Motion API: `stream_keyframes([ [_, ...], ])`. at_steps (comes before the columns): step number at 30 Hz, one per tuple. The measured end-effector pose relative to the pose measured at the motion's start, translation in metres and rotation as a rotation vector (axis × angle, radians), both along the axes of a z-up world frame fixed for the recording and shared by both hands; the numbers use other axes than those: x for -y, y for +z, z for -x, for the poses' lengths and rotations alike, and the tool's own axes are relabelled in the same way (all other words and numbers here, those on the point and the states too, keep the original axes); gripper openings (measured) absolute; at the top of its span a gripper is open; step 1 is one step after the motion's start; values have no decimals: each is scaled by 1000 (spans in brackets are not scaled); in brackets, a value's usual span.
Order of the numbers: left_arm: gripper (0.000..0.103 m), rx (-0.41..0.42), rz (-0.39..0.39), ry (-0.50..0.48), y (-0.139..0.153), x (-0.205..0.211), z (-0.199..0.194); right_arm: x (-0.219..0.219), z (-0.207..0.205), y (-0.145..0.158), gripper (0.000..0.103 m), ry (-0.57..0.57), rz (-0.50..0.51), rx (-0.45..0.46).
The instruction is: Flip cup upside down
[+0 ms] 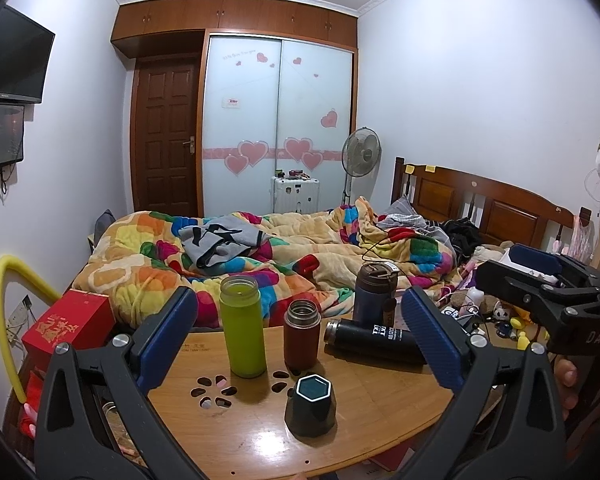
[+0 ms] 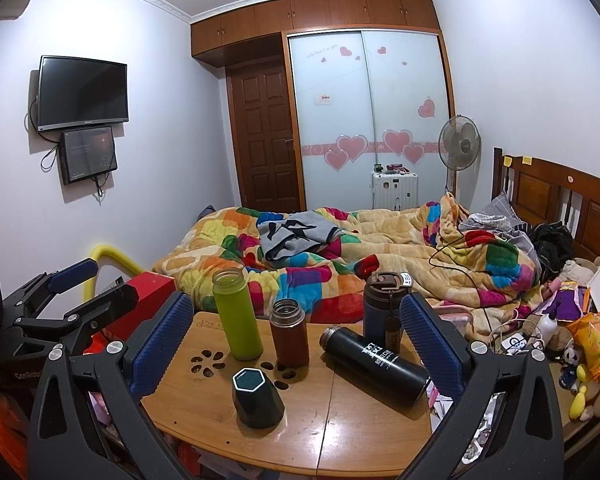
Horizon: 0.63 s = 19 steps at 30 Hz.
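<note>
A dark hexagonal cup (image 1: 310,406) stands on the wooden table (image 1: 380,408) near its front edge, its white-rimmed hexagonal face up; it also shows in the right wrist view (image 2: 257,398). My left gripper (image 1: 300,344) is open and empty, above and behind the cup, fingers wide apart. My right gripper (image 2: 296,344) is open and empty too, hovering over the table; it shows at the right in the left wrist view (image 1: 540,280). The left gripper shows at the left of the right wrist view (image 2: 80,292).
On the table stand a green bottle (image 1: 242,326), a brown bottle (image 1: 301,334) and a dark blue flask (image 1: 374,294); a black bottle (image 1: 374,340) lies on its side. A bed with a colourful quilt (image 1: 260,256) is behind. A red box (image 1: 70,326) sits left.
</note>
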<state>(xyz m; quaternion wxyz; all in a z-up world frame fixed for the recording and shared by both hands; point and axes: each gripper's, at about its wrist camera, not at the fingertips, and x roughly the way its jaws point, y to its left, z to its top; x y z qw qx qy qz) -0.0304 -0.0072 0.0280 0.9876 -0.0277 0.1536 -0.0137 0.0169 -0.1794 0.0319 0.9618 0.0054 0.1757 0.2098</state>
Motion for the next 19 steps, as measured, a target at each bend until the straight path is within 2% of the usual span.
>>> stream_keyframes([
  [7,103,-19,22,-15,-4,-2,-4,0,0,0,103,-1,1,0],
  [19,103,-19,14,-23,-4,-2,-4,1,1,-2,103,-1,2,-4],
])
